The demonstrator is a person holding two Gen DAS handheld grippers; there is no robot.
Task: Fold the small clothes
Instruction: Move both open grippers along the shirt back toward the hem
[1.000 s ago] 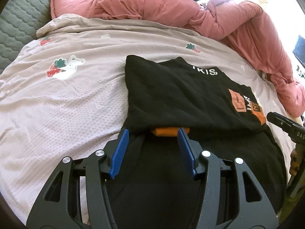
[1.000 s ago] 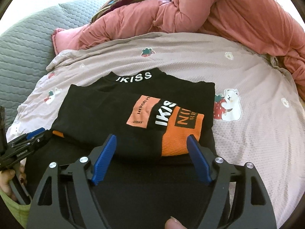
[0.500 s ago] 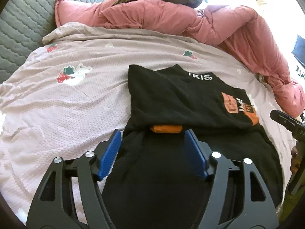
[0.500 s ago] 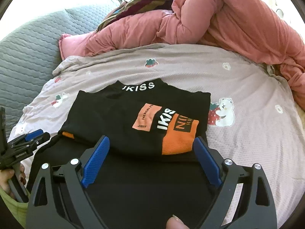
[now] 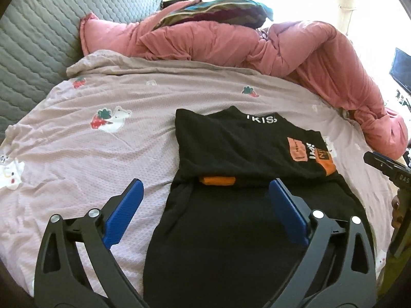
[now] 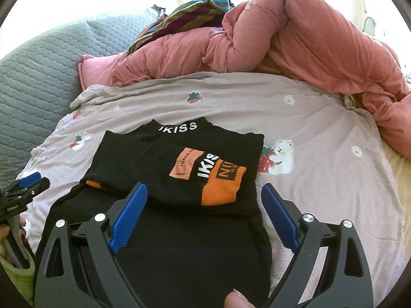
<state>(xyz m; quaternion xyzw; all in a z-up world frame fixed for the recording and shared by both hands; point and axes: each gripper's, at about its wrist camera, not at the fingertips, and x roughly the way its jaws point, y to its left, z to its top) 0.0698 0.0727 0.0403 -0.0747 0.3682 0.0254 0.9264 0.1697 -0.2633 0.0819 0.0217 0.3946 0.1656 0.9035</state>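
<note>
Left wrist view: left gripper (image 5: 205, 197) tilted downward above the near part of the black T-shirt (image 5: 239, 148), jaws opening wide, blue pads clear of the cloth, nothing held; shirt folded on the pink bedsheet (image 5: 77, 154), toward its near edge; right gripper (image 5: 385, 166) at the right rim. Right wrist view: right gripper (image 6: 204, 200) angled down over the shirt's near fold, spread wide, empty; only here, the orange IKISS print (image 6: 210, 177) in full, a thumb tip (image 6: 235, 300), and a green sleeve (image 6: 23, 269) beside the left gripper.

Bright daylight from far side, bg blown out w/ glare. Soft shadows. Strong fisheye bend + dark vignette at corners; focus mostly sharp.
</note>
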